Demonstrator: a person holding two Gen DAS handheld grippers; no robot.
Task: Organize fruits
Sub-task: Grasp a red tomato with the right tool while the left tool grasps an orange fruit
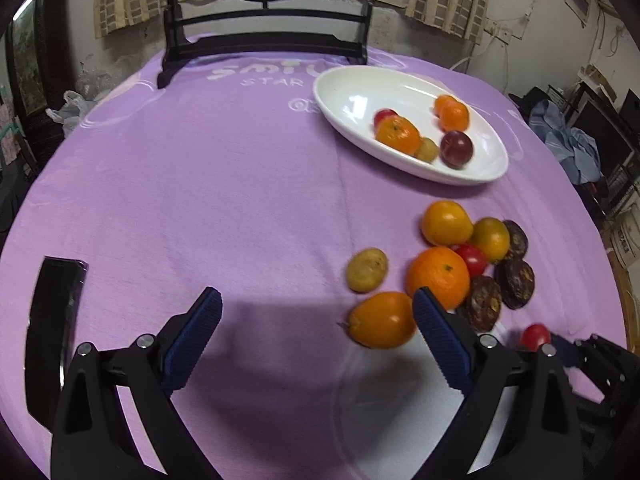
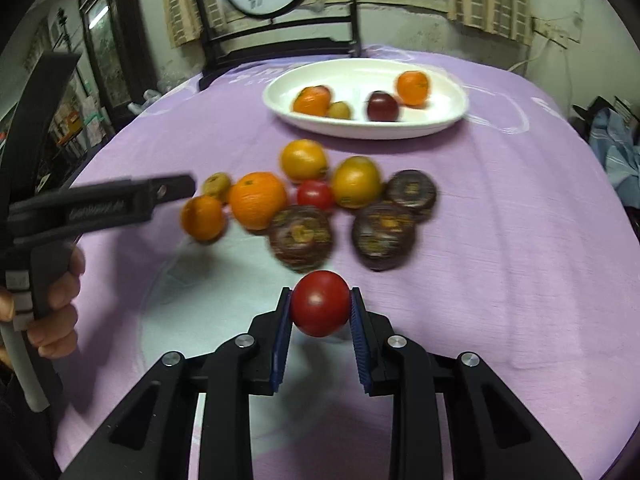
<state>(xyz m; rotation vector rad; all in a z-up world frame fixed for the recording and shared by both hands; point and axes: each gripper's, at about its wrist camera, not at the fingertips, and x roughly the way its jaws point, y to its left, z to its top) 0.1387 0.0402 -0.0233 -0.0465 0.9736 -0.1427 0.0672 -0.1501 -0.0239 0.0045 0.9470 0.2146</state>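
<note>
Pick step complete: right gripper (image 2: 321, 312) clamps a red tomato (image 2: 320, 304) between its pads. Left gripper (image 1: 316, 320) gapes wide, empty. Next, carry to white oval dish (image 2: 448, 120) ahead.

Both grippers are black plastic with silver screws; their fingers (image 1: 196, 336) carry ribbed blue pads (image 2: 357, 332).

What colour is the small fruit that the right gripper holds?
Red. The small fruit sits between the jaws of the right gripper; it shows best in the right wrist view.
</note>
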